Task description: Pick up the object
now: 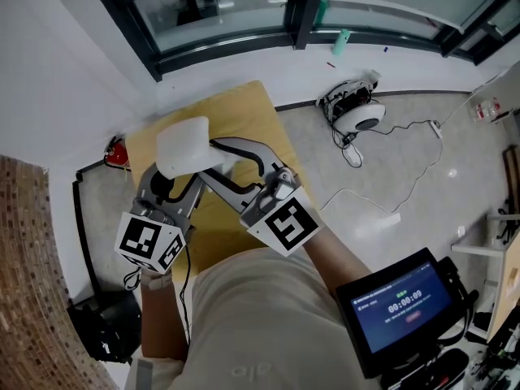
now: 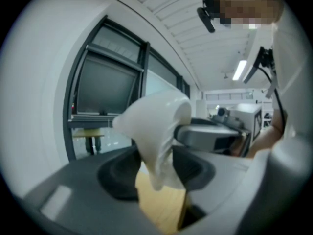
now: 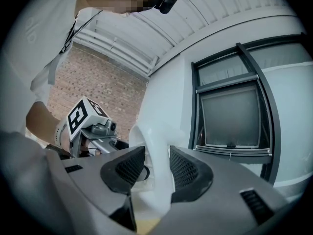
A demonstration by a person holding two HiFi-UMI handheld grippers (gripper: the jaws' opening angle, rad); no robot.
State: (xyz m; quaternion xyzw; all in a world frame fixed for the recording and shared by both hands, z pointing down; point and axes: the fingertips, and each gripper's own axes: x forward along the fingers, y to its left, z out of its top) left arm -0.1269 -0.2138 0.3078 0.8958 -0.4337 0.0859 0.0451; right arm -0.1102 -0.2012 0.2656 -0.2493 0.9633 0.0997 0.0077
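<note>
Head view: white object [image 1: 183,146] is up off the wooden bench [image 1: 244,108], over its middle. The left tool [image 1: 179,177] comes at it from below-left, the right tool [image 1: 213,162] from the right, and both meet at the object. A lit screen [image 1: 398,303] sits at lower right.

Left gripper view: the left tool [image 2: 155,168] is clamped on the object's narrow lower end [image 2: 154,126], with a pad on each side. The right tool [image 2: 210,136] is just behind it and the bench [image 2: 159,207] is below.

Right gripper view: the right tool [image 3: 156,168] is clamped on the white object [image 3: 156,143], jaws fairly wide, pads against both sides. The left tool's marker cube [image 3: 80,116] is beside it at left, with a brick wall [image 3: 102,87] behind.
</note>
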